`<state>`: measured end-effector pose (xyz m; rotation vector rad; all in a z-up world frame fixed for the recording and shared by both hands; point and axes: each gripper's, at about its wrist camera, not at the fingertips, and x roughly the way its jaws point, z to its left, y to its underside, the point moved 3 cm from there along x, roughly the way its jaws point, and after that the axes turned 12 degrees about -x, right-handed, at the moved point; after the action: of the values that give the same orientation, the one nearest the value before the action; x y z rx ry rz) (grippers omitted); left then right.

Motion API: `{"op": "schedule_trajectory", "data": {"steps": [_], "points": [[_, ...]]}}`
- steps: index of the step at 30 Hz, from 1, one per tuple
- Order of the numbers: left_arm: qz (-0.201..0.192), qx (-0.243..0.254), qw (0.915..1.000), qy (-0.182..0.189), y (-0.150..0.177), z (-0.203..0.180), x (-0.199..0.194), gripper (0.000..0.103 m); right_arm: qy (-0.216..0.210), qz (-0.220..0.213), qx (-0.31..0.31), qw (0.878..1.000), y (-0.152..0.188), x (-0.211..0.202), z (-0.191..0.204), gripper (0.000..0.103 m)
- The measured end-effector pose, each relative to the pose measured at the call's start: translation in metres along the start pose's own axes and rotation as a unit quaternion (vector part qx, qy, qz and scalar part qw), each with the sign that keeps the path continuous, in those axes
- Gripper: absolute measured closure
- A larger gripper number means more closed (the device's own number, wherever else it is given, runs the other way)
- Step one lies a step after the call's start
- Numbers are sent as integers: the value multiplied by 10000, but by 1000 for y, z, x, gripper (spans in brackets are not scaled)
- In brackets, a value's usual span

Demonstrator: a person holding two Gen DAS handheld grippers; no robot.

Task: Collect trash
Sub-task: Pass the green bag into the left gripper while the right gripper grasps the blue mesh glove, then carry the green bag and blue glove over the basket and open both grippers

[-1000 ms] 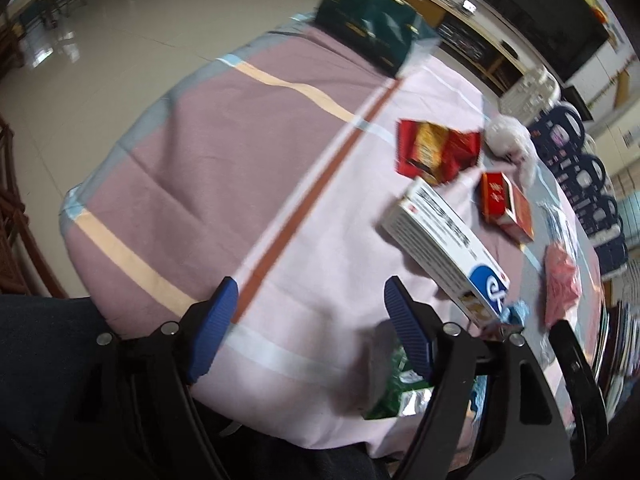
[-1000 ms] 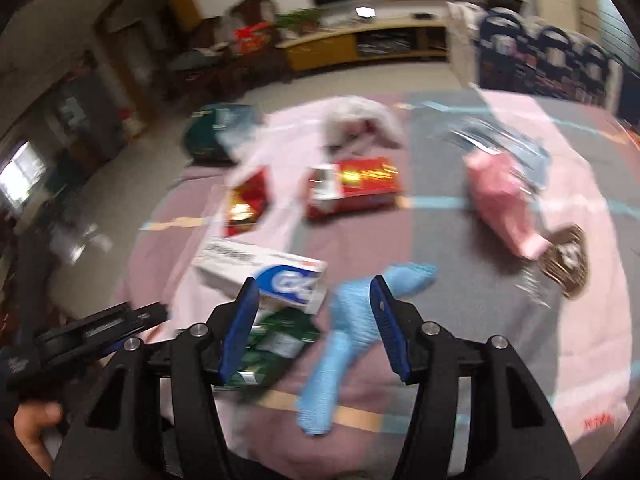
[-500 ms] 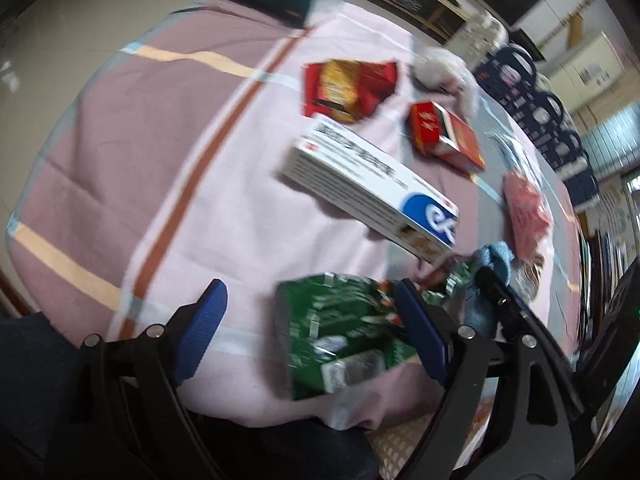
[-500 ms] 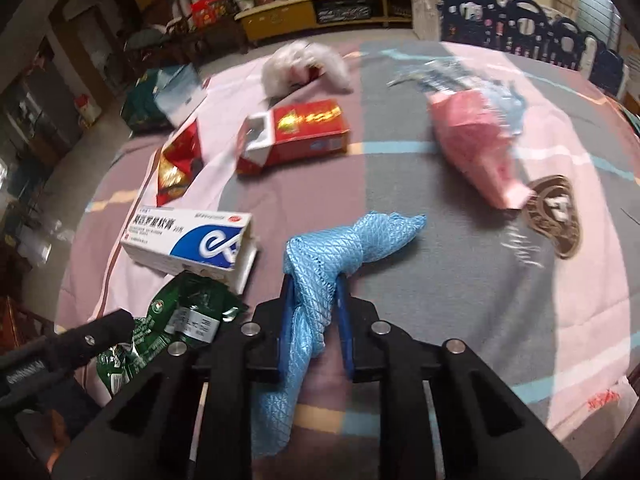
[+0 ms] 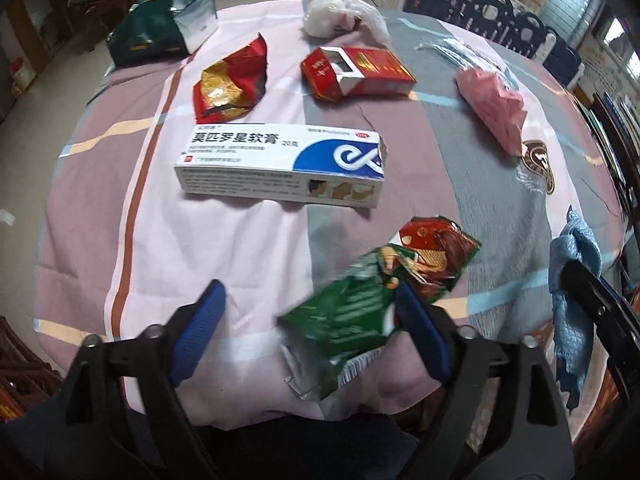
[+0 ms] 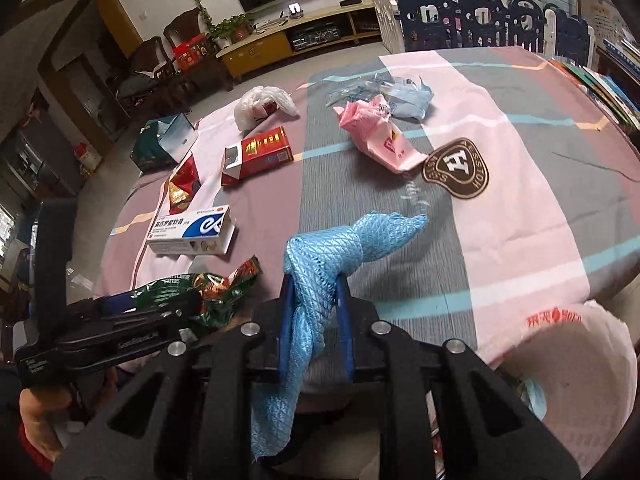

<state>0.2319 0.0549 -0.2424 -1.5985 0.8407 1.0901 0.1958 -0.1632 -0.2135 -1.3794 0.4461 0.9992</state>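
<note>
1. Since the earlier frames, the left gripper (image 5: 310, 320) has swung along the near edge of the desk (image 5: 224, 240) until the green wafer wrapper (image 5: 360, 304) sits between its fingers, and its jaws have just been closing a little from their widest. The right gripper (image 6: 314, 312) has closed on the blue cloth (image 6: 344, 252) and lifted part of it off the desk.
2. At the far left corner lies a dark green bag (image 5: 160, 28).
3. Right of it, toward the left edge, is a torn red and gold foil wrapper (image 5: 230, 84).
4. Just nearer than that, a long white and blue ointment box (image 5: 280, 164) lies flat near the middle of the desk.
5. Near the far edge sits a white plastic bag (image 5: 340, 18), with an opened red carton (image 5: 356, 72) just in front of it.
6. At the near edge, the green wafer wrapper lies crumpled between the blue pads of the left gripper. The jaws stand apart; the right pad looks to touch the wrapper, the left pad is clear of it.
7. Toward the right edge lies a pink packet (image 5: 494, 108) beside a brown badge print (image 5: 538, 164) on the cloth cover.
8. The right gripper is clamped on the blue cloth, which hangs below the fingers and bunches above them.
</note>
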Motion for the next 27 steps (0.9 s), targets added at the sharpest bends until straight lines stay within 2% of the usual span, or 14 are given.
{"op": "schedule_trajectory", "data": {"steps": [2, 5, 8, 11, 14, 18, 20, 23, 27], "points": [[191, -58, 9998, 73, 1, 3, 7, 53, 18, 18, -1, 10000, 4, -1, 2, 82], [266, -226, 9988, 351, 2, 10, 8, 69, 33, -13, -4, 10000, 6, -8, 4, 82], [161, -345, 9980, 499, 2, 12, 4, 81, 137, -96, -62, 9998, 6, -16, 7, 82], [-106, -535, 9967, 603, -1, 17, -5, 85, 243, -255, -61, 9994, 4, -30, 7, 82], [-392, -819, 9920, 876, -4, 24, -23, 86, 358, -455, -19, 9983, 2, -51, 4, 82], [-853, -763, 9850, 1289, -9, 15, -60, 86, 545, -707, -5, 9960, 3, -86, -6, 82], [-941, -618, 9817, 1535, -6, 3, -78, 86, 691, -749, 7, 9948, 9, -104, -13, 82], [-822, -216, 9759, 2008, 11, -27, -99, 86, 968, -746, 7, 9925, 21, -134, -28, 82], [-604, 661, 9637, 2516, 52, -86, -123, 86, 1433, -804, 62, 9864, 42, -177, -51, 82]]}}
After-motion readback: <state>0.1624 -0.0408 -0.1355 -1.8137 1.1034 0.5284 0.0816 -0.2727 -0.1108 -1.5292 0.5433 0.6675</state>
